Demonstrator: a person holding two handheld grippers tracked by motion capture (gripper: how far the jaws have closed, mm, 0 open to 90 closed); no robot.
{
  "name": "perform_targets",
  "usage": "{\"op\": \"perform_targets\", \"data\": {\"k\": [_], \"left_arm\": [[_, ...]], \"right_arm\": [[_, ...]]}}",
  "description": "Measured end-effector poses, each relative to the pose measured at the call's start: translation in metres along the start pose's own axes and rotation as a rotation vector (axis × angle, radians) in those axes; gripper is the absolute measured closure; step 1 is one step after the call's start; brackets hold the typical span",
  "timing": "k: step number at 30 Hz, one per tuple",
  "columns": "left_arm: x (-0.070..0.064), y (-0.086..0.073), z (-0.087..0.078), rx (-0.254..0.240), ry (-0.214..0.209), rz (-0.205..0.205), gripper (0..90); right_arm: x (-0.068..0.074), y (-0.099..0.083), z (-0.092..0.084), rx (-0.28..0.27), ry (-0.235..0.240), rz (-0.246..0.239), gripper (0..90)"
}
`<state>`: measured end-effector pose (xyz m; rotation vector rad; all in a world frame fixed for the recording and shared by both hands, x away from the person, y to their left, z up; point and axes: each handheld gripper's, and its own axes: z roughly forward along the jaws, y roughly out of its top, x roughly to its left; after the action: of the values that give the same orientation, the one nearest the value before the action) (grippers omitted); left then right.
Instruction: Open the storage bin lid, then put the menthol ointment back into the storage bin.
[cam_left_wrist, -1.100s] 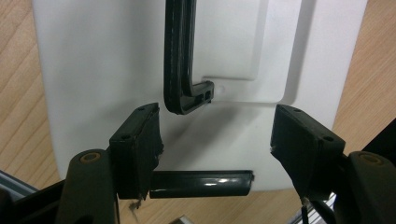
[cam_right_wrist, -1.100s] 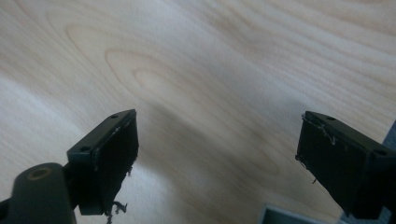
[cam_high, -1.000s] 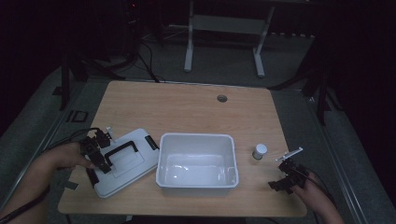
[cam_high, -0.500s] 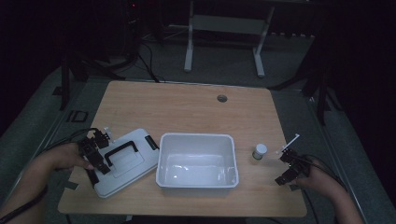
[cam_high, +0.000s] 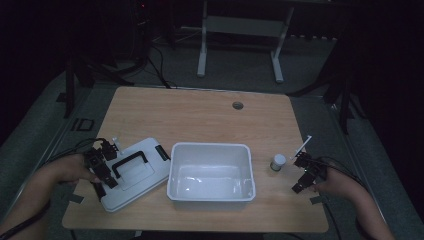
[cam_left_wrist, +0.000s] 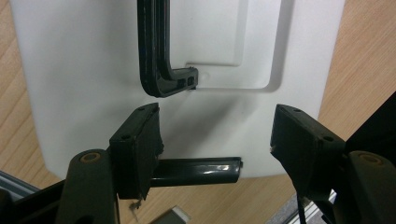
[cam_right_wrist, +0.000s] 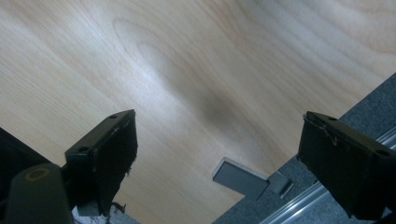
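Flanking white bin (cam_high: 210, 172): lid (cam_high: 135, 175) left, small jar (cam_high: 278, 162) right

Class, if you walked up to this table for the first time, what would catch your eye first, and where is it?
The white tub at the table's near middle stands out. Left of it lies the white lid with a black handle, the left gripper open above it. A small capped jar stands right of the tub.

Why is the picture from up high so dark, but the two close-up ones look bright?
In the high view the room behind is nearly black and the table dimly lit, with a soft shine inside the white bin. In the left gripper view the white lid is bright and its black handle sharp. In the right gripper view the wood shows a blurry dark shadow patch.
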<state>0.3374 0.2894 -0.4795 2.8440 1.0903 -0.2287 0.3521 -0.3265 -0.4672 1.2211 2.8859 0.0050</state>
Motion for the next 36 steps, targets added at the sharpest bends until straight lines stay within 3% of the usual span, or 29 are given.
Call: {"op": "perform_targets", "data": {"k": [6,24,36], "left_arm": [[0.000,0.000,-0.001,-0.006,0.000,0.002,33.2],[-0.001,0.001,0.001,0.008,0.004,0.004,33.2],[0.000,-0.001,0.001,0.009,0.005,0.005,33.1]], "right_arm": [[-0.006,0.009,-0.007,-0.022,-0.026,0.032,12.2],[-0.009,0.046,-0.022,-0.056,-0.034,0.023,13.7],[-0.012,0.072,-0.010,-0.060,-0.006,0.011,15.0]]}}
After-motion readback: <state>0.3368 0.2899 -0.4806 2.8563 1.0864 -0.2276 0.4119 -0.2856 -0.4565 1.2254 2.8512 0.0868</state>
